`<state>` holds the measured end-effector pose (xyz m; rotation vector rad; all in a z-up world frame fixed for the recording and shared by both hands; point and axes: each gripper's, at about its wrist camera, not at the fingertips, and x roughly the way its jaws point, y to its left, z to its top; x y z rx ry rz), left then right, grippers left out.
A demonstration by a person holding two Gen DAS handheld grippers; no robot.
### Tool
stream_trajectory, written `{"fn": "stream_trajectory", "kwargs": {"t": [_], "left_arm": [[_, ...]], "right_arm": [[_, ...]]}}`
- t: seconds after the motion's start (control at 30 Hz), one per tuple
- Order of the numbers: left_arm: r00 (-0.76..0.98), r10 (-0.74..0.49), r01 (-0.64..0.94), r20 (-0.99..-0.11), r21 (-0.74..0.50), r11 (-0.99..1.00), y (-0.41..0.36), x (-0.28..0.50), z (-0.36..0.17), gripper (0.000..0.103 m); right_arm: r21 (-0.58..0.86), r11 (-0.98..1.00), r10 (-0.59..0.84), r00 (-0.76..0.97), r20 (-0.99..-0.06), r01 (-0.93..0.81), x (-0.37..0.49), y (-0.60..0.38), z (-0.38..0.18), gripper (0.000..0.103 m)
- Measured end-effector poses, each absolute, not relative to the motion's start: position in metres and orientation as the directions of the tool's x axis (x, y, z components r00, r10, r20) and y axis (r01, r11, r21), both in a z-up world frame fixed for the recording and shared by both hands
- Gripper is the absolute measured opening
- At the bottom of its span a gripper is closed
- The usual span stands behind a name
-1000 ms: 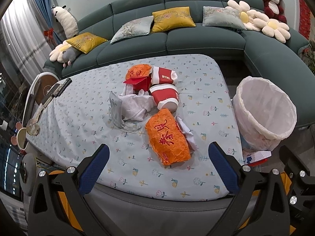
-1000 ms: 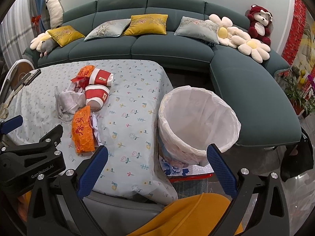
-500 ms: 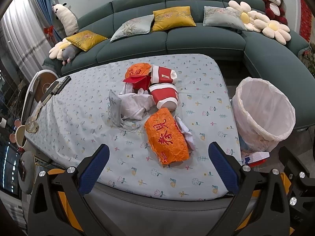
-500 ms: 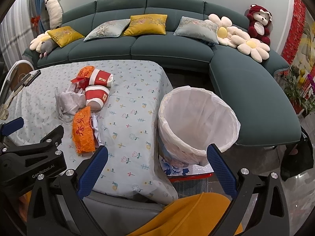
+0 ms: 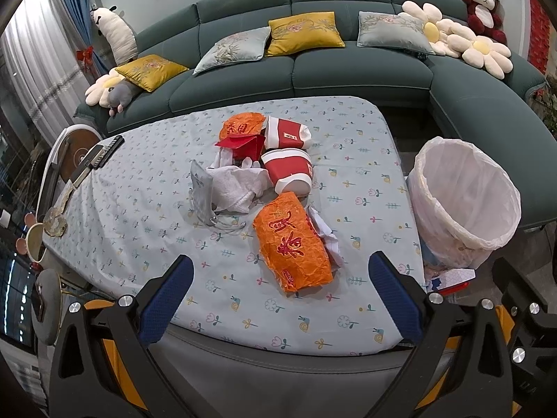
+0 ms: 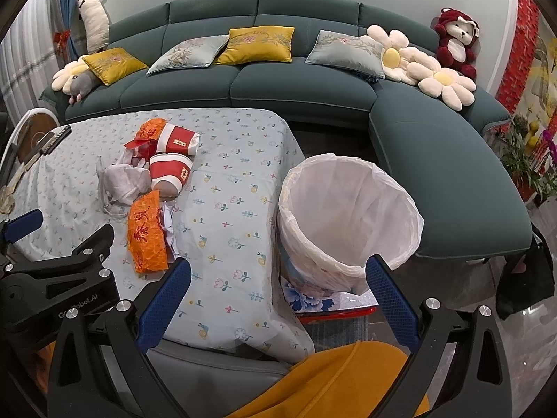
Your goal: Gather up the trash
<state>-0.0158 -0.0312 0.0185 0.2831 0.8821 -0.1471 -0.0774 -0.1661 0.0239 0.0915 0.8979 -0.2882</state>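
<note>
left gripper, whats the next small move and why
Probably ease the open left gripper forward and down over the crumpled orange paper wrapper with red characters. It is the trash piece nearest the fingers, lying flat on the floral tablecloth, and nothing is held yet. The white-lined bin stands just right of the table.

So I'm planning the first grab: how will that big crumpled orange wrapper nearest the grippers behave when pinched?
The orange wrapper is creased and lies nearly flat, so it probably weighs little and would flop and crush between the fingers. White tissue peeks from under its edge and may drag along.
</note>
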Motion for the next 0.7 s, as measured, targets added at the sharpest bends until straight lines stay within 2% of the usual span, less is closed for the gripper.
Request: {"fn": "stream_trajectory", "kwargs": {"t": [0.7], "left_arm": [[0.63, -0.013, 0.243, -0.776, 0.181, 0.953, -0.0321, -0.0156, 0.0204, 0.096]], "right_arm": [[-0.059, 0.953, -0.233, 0.593, -0.771, 0.298, -0.0776, -0.1652, 0.0225, 0.096]]}}
